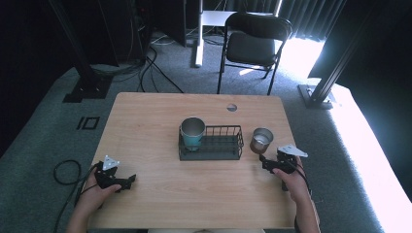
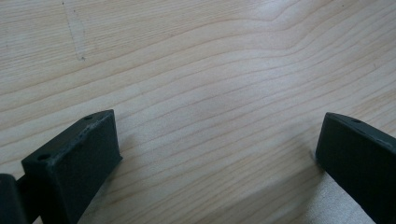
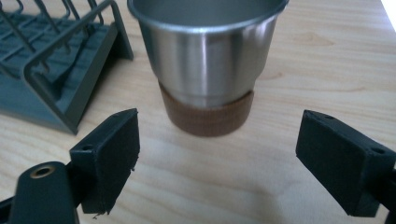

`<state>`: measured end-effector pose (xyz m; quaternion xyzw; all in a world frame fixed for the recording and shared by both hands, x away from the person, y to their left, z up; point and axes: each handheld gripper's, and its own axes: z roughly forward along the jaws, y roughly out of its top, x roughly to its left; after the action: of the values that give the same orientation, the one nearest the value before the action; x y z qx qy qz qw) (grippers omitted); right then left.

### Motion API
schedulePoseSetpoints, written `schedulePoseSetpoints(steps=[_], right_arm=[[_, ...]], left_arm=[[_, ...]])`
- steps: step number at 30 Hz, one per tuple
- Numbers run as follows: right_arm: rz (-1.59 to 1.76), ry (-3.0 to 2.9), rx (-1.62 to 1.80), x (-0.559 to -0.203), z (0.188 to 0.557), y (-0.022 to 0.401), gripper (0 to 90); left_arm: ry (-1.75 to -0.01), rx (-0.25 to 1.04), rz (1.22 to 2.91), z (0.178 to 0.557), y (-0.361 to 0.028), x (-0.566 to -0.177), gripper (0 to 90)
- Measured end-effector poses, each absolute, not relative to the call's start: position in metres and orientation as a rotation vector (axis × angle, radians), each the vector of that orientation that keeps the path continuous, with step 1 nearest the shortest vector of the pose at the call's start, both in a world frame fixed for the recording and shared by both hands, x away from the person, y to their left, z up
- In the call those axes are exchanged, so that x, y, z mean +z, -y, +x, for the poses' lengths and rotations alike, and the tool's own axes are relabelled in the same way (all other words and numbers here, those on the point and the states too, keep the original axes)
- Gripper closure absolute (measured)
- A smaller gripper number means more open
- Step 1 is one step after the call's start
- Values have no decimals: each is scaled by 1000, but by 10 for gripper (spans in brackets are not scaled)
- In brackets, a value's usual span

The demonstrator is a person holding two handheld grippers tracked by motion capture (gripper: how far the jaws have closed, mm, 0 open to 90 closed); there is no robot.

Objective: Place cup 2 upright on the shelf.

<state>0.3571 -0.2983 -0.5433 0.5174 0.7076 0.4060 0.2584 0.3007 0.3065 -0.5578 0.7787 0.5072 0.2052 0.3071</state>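
Wooden desk (image 1: pixel 155 194) is carrying everything. Lower left: left gripper (image 1: pixel 127 182) is resting wide open, holding nothing. Centre: teal cup (image 1: pixel 193 132) is standing in the black rack (image 1: pixel 223 145). Right: brown-based steel cup (image 1: pixel 261 140) is standing just beyond the right gripper (image 1: pixel 263 162), jaws gaping, empty.

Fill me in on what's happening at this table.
A person holds a gripper in each hand. The right gripper, jaws open, points at a steel cup with a brown base standing on the table beside a dark wire rack. A teal-based cup stands in the rack. The left gripper is open over bare wood.
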Motion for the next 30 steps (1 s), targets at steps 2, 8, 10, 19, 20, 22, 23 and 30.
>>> schedulePoseSetpoints(steps=[2, 8, 10, 19, 20, 22, 23, 30], right_arm=[[1403, -1912, 1108, -542, 359, 298, 132], [1374, -1901, 1116, -539, 369, 294, 132], [1360, -1899, 1118, -539, 372, 293, 132], [1351, -1884, 1134, -538, 383, 289, 131], [1354, -1882, 1138, -538, 384, 288, 132], [1341, -1886, 1145, -537, 386, 287, 132], [1342, -1882, 1152, -537, 387, 286, 132], [1340, -1852, 1181, -536, 395, 283, 126]], left_arm=[[-1342, 543, 2060, 301, -306, -558, 3], [-1342, 543, 2059, 301, -306, -558, 3], [-1342, 543, 2059, 301, -306, -558, 3], [-1342, 543, 2059, 301, -306, -558, 3], [-1342, 543, 2059, 301, -306, -558, 3], [-1342, 542, 2059, 301, -306, -558, 3], [-1342, 542, 2059, 301, -306, -558, 3], [-1342, 543, 2059, 301, -306, -558, 3]])
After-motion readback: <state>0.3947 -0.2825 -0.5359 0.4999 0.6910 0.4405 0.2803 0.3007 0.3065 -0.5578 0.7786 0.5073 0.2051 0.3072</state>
